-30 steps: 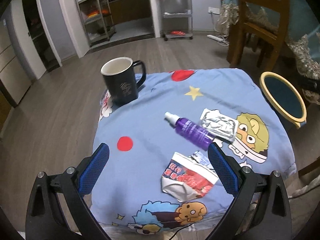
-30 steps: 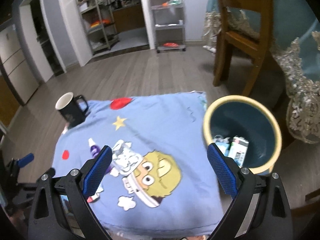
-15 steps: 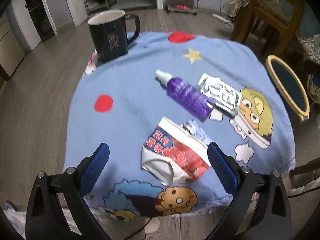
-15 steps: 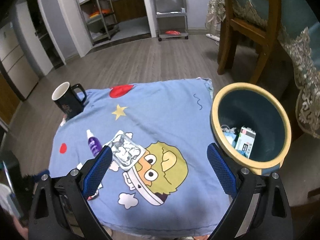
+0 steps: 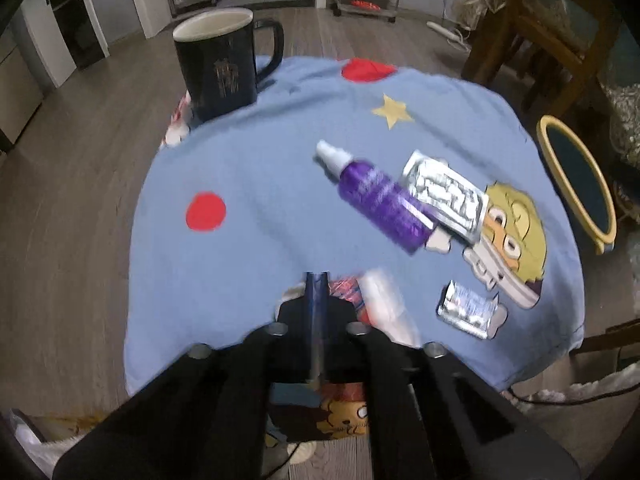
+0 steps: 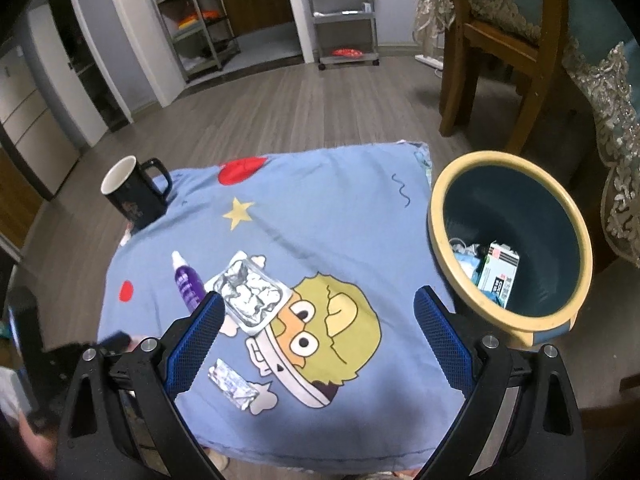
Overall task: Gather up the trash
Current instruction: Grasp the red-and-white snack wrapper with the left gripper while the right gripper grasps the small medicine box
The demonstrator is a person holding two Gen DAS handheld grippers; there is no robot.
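A red-and-white snack wrapper (image 5: 380, 300) lies crumpled at the near edge of the blue cartoon cloth (image 5: 260, 168). My left gripper (image 5: 316, 280) is closing its jaws to a pinch on the wrapper's left part; the picture there is blurred. A foil tray (image 5: 444, 192) (image 6: 252, 296) and a small foil packet (image 5: 468, 312) (image 6: 234, 384) lie to the right. My right gripper (image 6: 318, 298) hovers open above the cloth with nothing between its fingers. The blue bin with a yellow rim (image 6: 500, 158) (image 5: 556, 121) stands right of the table and holds some packaging.
A purple spray bottle (image 5: 380, 200) (image 6: 186, 284) lies beside the foil tray. A dark mug (image 5: 218, 68) (image 6: 134, 196) stands at the far left corner. A wooden chair (image 6: 504, 40) stands behind the bin. Wood floor surrounds the small table.
My left gripper sank toward the wrapper and its jaws went from wide open to shut on it, crumpling it and uncovering the small foil packet. The right gripper dipped a little and stayed open.
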